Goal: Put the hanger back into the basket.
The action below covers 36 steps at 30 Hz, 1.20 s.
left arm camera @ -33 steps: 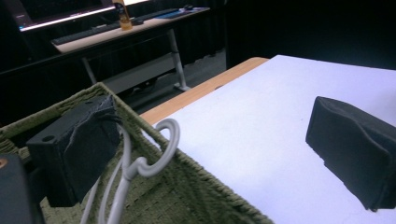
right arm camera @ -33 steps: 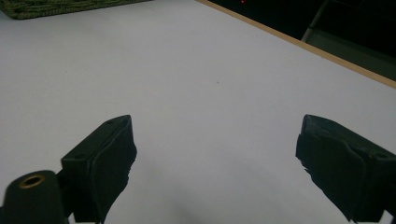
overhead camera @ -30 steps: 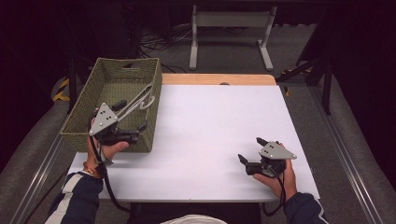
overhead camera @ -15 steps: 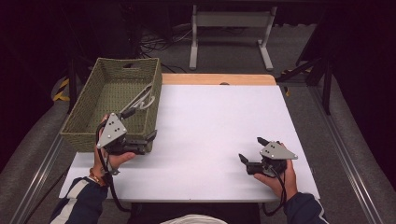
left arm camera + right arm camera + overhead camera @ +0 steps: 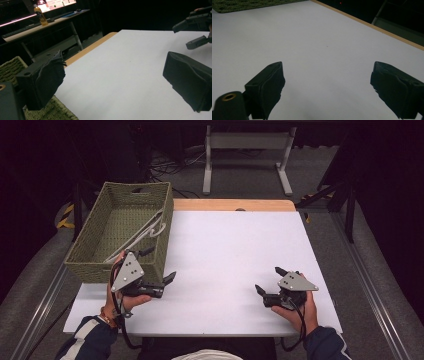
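A green woven basket [image 5: 92, 252] stands at the table's left side, with white hangers [image 5: 146, 232] lying inside it. My left gripper [image 5: 159, 265] hovers just right of the basket's near corner, open, nothing between its jaws. In the left gripper view my left gripper [image 5: 116, 85] looks across the white table [image 5: 125, 62], with the basket [image 5: 11, 67] at lower left and the other gripper [image 5: 197, 27] far off. My right gripper [image 5: 270, 280] is low over the table near the front right, open and empty. My right gripper [image 5: 329, 87] looks toward the basket [image 5: 249, 5].
The white table [image 5: 235, 250] has a wooden strip [image 5: 235, 205] along its far edge. A metal frame [image 5: 247, 150] and cables lie on the floor beyond. A desk with an orange bottle [image 5: 40, 12] stands farther off.
My left gripper has drawn back from over the basket's near wall, toward the table's front and slightly right. The right gripper has stayed put.
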Each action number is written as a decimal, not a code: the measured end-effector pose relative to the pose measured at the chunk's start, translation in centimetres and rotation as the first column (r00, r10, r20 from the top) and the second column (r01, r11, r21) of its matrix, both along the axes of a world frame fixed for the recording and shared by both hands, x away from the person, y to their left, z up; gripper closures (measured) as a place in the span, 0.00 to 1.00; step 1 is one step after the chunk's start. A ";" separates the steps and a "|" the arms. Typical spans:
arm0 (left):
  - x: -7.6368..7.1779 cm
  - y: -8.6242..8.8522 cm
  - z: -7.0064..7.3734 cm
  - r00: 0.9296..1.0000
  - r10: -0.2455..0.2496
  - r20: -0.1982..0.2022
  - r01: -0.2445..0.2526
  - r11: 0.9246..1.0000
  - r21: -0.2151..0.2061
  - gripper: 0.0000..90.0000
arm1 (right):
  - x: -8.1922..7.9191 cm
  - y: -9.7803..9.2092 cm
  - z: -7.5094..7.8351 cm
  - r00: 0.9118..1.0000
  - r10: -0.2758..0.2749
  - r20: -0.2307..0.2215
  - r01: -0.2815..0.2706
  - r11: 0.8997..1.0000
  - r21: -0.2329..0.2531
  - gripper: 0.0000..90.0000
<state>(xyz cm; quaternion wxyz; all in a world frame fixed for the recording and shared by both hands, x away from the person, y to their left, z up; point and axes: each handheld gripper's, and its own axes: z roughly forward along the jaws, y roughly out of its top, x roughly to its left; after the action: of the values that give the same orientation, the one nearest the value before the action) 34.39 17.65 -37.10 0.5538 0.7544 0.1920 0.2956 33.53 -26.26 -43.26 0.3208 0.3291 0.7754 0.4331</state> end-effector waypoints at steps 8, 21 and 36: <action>-0.6 0.0 -1.1 1.000 -0.015 -0.013 0.016 1.000 0.023 0.05 | -0.2 0.1 0.2 1.000 0.000 0.017 0.000 1.000 0.003 0.13; -1.5 1.0 -3.2 0.999 -0.010 -0.038 0.012 0.998 0.055 0.06 | -0.7 0.7 0.4 0.998 0.020 0.061 -0.017 0.999 -0.035 0.13; -2.2 2.2 -6.3 0.995 0.027 -0.100 -0.017 0.995 0.099 0.06 | -0.7 0.7 0.4 0.997 0.018 0.072 -0.015 0.999 -0.033 0.13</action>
<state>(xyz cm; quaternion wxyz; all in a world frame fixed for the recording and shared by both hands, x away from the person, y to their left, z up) 32.19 19.90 -43.36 0.5023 0.7925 0.2134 0.2723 32.82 -25.59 -42.90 0.3504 0.3015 0.7727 0.4349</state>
